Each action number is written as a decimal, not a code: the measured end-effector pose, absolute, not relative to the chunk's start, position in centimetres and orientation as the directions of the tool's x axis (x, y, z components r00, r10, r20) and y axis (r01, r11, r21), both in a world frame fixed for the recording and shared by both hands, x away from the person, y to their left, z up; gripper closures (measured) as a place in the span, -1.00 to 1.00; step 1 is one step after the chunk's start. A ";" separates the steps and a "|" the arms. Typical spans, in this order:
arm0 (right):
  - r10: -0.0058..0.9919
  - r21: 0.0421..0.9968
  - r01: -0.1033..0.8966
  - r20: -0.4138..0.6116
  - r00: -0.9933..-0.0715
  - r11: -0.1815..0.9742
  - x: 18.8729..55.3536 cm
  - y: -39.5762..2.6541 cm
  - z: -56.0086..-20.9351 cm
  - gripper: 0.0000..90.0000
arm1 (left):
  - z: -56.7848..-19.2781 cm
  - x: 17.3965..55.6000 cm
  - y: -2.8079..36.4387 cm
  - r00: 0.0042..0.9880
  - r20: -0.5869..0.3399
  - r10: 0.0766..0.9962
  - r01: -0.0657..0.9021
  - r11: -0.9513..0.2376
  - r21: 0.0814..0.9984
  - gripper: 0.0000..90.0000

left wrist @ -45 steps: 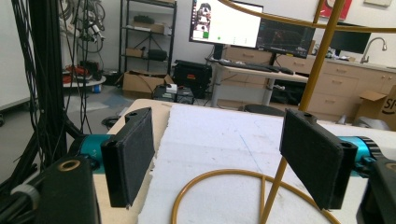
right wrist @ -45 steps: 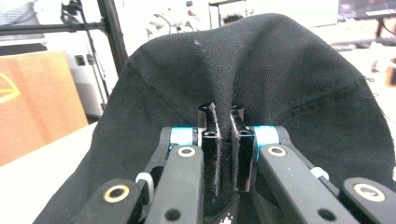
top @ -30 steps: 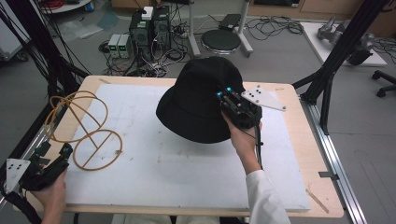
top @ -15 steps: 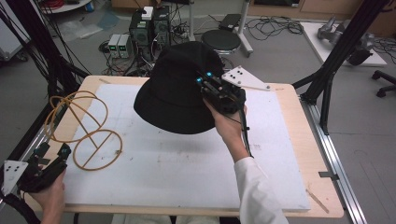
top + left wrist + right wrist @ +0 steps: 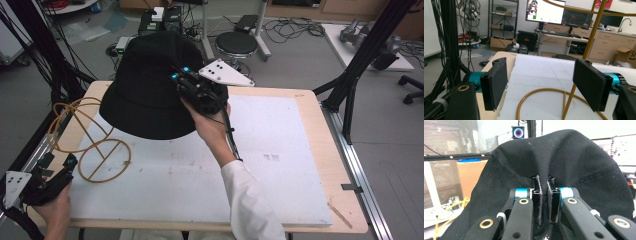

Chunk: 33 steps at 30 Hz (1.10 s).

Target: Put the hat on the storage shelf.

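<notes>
A black bucket hat [image 5: 145,95] hangs above the back left of the white board, lifted off it. My right gripper [image 5: 177,81] is shut on a pinched fold of the hat's cloth [image 5: 544,195], with the hat [image 5: 579,162] draped over the jaws. A yellow wire stand [image 5: 95,150], a round base ring with looped hoops above it, sits at the board's left, partly under the hat's brim. My left gripper [image 5: 67,165] rests at the front left corner, open. Its pads [image 5: 495,83] stand wide apart, with the stand's ring [image 5: 544,93] lying beyond them.
The white board [image 5: 280,165] covers a wooden table [image 5: 320,105]. Black frame posts [image 5: 350,80] rise at the right and left edges. A stool [image 5: 239,44], boxes and cables lie on the floor behind the table.
The right hand has carried the hat up and to the left, toward the wire stand. The left gripper has stayed in place, open.
</notes>
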State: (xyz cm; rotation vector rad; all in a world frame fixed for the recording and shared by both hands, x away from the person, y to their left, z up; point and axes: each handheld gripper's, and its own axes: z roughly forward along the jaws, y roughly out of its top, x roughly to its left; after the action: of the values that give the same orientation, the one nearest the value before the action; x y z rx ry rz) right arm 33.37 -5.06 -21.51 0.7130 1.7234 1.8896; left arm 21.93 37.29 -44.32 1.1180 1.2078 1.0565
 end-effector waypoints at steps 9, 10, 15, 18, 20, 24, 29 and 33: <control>0.620 0.992 -0.011 0.069 -0.782 -0.124 33.4 -2.1 -21.0 0.91 | -44.3 21.9 37.3 0.073 -0.154 0.985 -0.018 0.156 0.988 -0.38; 0.613 0.992 -0.010 0.071 -0.787 -0.128 33.4 -1.7 -20.9 0.91 | -44.3 21.9 37.3 0.072 -0.154 0.985 -0.018 0.156 0.988 -0.38; 0.594 0.988 -0.014 0.080 -0.801 -0.151 33.5 -0.1 -20.9 0.91 | -44.3 21.9 37.4 0.073 -0.156 0.985 -0.021 0.157 0.987 -0.38; 0.576 0.984 -0.019 0.086 -0.813 -0.174 33.6 1.0 -21.0 0.91 | -44.3 21.9 37.4 0.071 -0.161 0.984 -0.025 0.163 0.986 -0.38; 0.559 0.982 -0.021 0.089 -0.825 -0.188 33.7 2.2 -21.1 0.91 | -44.3 21.8 37.4 0.070 -0.161 0.984 -0.026 0.164 0.986 -0.38; 0.540 0.981 -0.018 0.091 -0.837 -0.194 33.8 3.6 -21.2 0.91 | -44.3 21.8 37.5 0.071 -0.164 0.984 -0.027 0.166 0.986 -0.38; 0.511 0.982 -0.014 0.087 -0.855 -0.191 33.8 5.9 -21.2 0.91 | -44.3 21.8 37.5 0.072 -0.164 0.984 -0.026 0.166 0.986 -0.38; 0.487 0.980 -0.008 0.093 -0.869 -0.201 33.7 7.6 -21.2 0.91 | -44.3 21.9 37.4 0.076 -0.163 0.984 -0.026 0.165 0.986 -0.38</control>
State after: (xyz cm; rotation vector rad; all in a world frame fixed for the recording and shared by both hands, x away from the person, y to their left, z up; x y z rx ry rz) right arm 33.72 7.59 -21.21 0.5590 1.7387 2.1356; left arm 21.90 37.41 -44.33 1.0987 1.2057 1.0494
